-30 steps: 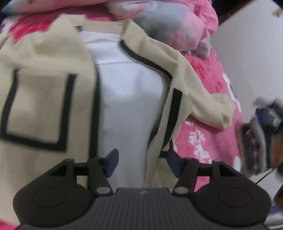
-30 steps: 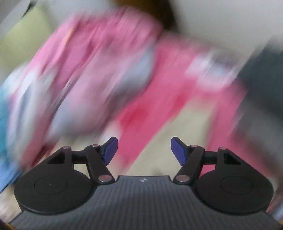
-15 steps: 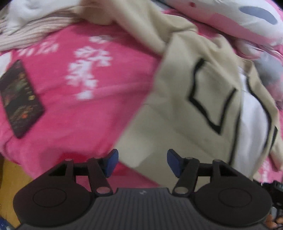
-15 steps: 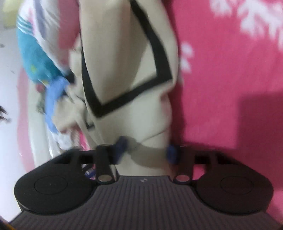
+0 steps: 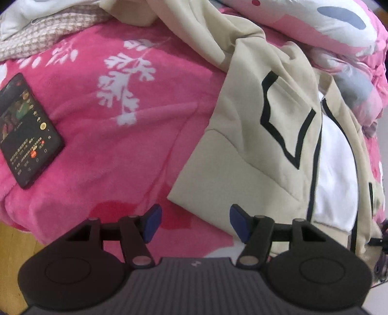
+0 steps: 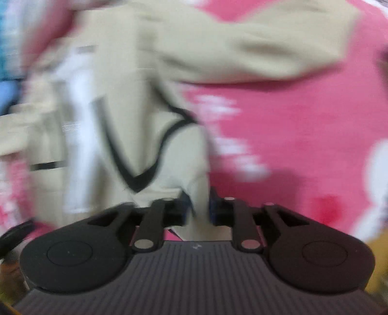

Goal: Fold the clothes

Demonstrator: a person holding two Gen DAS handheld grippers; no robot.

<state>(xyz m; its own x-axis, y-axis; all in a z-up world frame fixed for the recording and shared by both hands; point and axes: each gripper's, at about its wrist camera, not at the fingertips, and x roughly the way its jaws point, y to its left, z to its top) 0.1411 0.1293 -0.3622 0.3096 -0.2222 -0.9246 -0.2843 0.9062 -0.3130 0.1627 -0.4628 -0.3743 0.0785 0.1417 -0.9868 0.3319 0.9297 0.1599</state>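
Pink fleece blanket [image 5: 101,135] with white leaf prints covers the bed, and on it we see the beige jacket [image 5: 245,145] with black trim, lying open toward the right side, white lining [image 5: 334,169] showing. Its lower left hem corner lies just ahead of our left gripper [image 5: 194,221], between the blue fingertips [image 5: 152,219] but not touched; the jaws stand spread with nothing pinched. In the right wrist view, which is blurred, our right gripper [image 6: 199,206] has a fold of the beige jacket [image 6: 155,126] between its pads; the jaws are opening, and the pads appear to press on the cloth still. Bare pink blanket [image 6: 303,135] runs out to the right of that gripper. In the left view, bare blanket runs from the hem toward the left edge, where a dark phone [image 5: 26,135] lies with screen lit. Checked cloth [image 5: 53,31] sits at the far left corner, a pink-and-white pillow [image 5: 327,21] at the far right, well apart from the left gripper.
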